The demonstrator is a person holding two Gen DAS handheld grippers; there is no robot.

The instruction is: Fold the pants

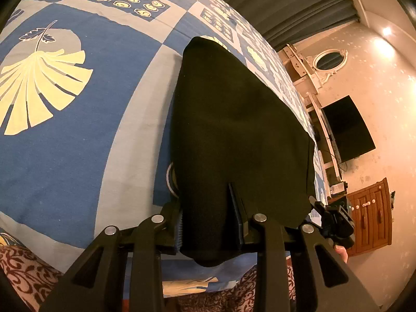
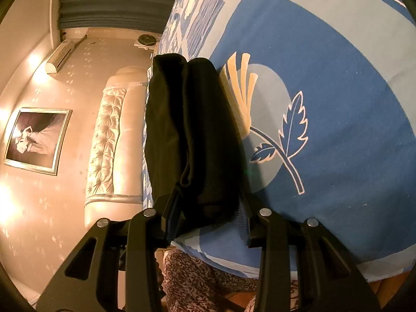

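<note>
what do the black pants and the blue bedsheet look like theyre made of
Black pants: a soft, matte, thickish knit or fleece, it seems; no sheen, rounded bulky folds. Blue bedsheet: thin printed woven cotton, probably; flat, dull, with crisp leaf prints.

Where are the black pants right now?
In both wrist views the black pants are bunched up and clamped between both claws, left claw and right claw, with the far end draped over the blue leaf-patterned bedspread.
</note>
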